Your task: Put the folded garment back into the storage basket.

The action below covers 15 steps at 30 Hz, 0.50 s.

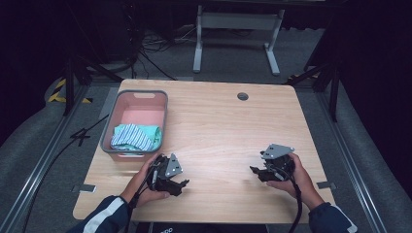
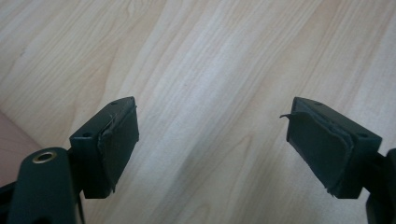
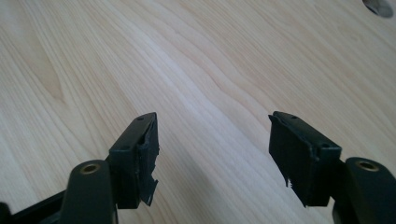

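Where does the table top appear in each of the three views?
High view: table top in the middle of the picture.
Left gripper view: behind and between the jaws.
Right gripper view: behind and between the jaws.
Landmark: round hole, far edge in high view, top right in right gripper view.

Basket (image 1: 109,127) sitting on the table (image 1: 228,126) at its left edge. Folded cloths (image 1: 135,136) lying in the basket's near half. Left gripper (image 1: 183,184) resting just near-right of the basket; right gripper (image 1: 253,170) lying well right of it.
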Each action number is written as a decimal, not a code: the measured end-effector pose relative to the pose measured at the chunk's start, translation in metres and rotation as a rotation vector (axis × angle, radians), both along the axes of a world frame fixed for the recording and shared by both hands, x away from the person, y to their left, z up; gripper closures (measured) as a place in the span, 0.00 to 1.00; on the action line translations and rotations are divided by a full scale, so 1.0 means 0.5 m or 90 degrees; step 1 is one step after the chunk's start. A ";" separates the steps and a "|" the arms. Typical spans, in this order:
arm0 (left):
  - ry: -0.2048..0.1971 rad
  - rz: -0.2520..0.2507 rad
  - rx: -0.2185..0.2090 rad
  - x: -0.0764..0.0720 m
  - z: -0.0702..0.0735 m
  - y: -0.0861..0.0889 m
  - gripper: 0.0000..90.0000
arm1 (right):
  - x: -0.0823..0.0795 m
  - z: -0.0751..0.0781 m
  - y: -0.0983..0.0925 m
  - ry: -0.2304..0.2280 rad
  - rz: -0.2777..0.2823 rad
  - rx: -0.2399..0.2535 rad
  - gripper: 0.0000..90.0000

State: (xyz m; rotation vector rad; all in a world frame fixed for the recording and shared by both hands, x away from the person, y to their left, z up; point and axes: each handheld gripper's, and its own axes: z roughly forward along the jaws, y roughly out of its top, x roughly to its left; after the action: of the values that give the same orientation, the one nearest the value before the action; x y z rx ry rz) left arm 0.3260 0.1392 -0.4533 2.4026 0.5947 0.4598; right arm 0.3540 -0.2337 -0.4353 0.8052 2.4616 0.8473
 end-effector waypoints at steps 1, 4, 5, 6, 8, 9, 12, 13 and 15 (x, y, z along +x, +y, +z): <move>0.006 -0.003 -0.002 -0.003 -0.004 0.001 0.19 | -0.001 -0.005 -0.009 0.003 -0.005 0.007 0.38; 0.019 -0.007 -0.001 -0.005 -0.014 0.001 0.19 | -0.009 -0.025 -0.037 0.017 -0.023 0.022 0.37; 0.022 -0.008 0.005 -0.005 -0.017 0.001 0.19 | -0.012 -0.031 -0.046 0.021 -0.026 0.026 0.37; 0.024 -0.006 0.003 -0.004 -0.021 0.002 0.19 | -0.015 -0.036 -0.055 0.025 -0.030 0.029 0.37; 0.028 -0.004 0.001 0.001 -0.026 0.004 0.19 | -0.021 -0.045 -0.072 0.023 -0.036 0.030 0.37; 0.033 0.001 -0.001 0.004 -0.028 0.006 0.19 | -0.024 -0.048 -0.081 0.022 -0.036 0.034 0.37; 0.048 0.007 -0.018 0.009 -0.039 0.013 0.18 | -0.035 -0.058 -0.108 0.027 -0.045 0.047 0.36; 0.054 0.008 -0.024 0.010 -0.040 0.015 0.18 | -0.037 -0.062 -0.116 0.026 -0.051 0.056 0.36; 0.057 0.006 -0.036 0.012 -0.044 0.021 0.17 | -0.044 -0.072 -0.133 0.030 -0.066 0.073 0.35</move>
State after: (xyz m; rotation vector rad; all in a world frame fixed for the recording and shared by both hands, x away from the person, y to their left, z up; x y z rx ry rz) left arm 0.3322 0.1497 -0.4750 2.3773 0.6503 0.3355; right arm 0.3321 -0.3002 -0.4714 0.9953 2.4053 0.9474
